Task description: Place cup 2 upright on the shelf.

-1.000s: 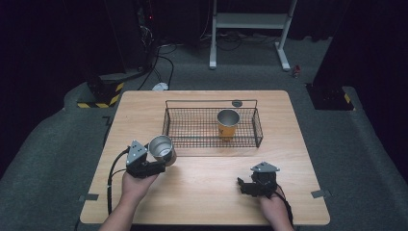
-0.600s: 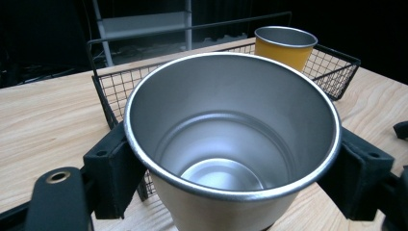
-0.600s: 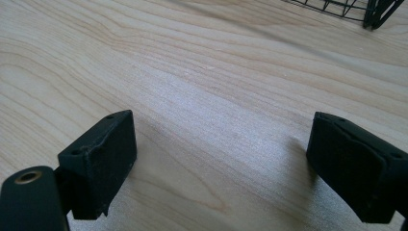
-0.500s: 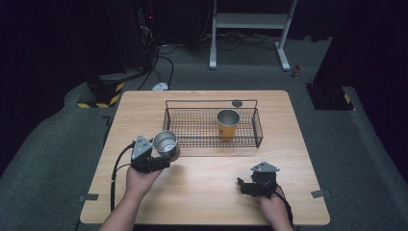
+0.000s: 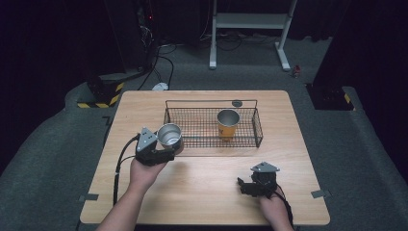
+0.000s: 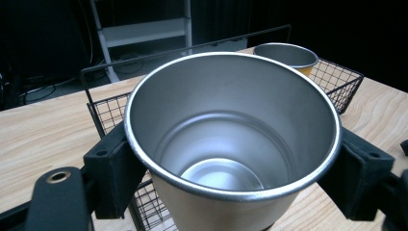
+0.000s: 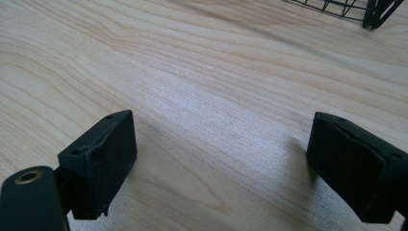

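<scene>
Left gripper (image 5: 168, 151): I have it clenched on a cup (image 6: 231, 139), upright, beside the basket (image 5: 258, 126).
Right gripper (image 7: 221, 168): released, jaws wide over table (image 7: 202, 72).

Both forearms are bare, no sleeves. Each hand-held gripper, left (image 5: 163, 153) and right (image 5: 246, 185), is black with blocky jaws, a grey three-cornered plate on top, a brass-ringed hole and a black trailing cable.
</scene>
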The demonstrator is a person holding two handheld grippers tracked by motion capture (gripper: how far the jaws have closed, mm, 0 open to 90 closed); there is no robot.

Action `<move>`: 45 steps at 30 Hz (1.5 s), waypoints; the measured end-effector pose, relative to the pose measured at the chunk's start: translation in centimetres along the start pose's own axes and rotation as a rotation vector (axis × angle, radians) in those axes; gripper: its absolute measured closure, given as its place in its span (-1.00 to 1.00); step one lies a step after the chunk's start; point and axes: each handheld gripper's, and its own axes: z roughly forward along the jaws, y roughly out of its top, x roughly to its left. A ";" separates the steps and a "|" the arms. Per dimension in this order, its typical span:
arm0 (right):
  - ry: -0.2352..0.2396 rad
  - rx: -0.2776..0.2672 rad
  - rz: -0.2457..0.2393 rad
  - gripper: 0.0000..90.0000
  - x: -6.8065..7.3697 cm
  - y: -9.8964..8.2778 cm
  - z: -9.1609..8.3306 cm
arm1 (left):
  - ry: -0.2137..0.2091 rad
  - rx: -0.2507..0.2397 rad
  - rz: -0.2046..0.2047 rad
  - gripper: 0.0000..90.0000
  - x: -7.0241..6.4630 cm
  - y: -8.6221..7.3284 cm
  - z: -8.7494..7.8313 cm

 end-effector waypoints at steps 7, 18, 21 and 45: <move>0.000 0.000 0.002 -0.77 0.0 0.0 0.0 | -0.001 0.005 0.004 -0.58 -0.1 0.7 0.8; -0.001 0.001 0.003 -0.77 0.0 0.0 0.0 | 0.001 0.020 0.003 -0.58 0.2 1.5 2.1; -0.001 0.001 0.003 -0.77 0.0 0.0 0.0 | -0.006 0.019 -0.013 -0.58 0.3 1.7 2.5; -0.001 0.000 0.003 -0.77 0.0 0.0 0.0 | -0.015 0.047 -0.008 -0.58 0.3 4.4 7.0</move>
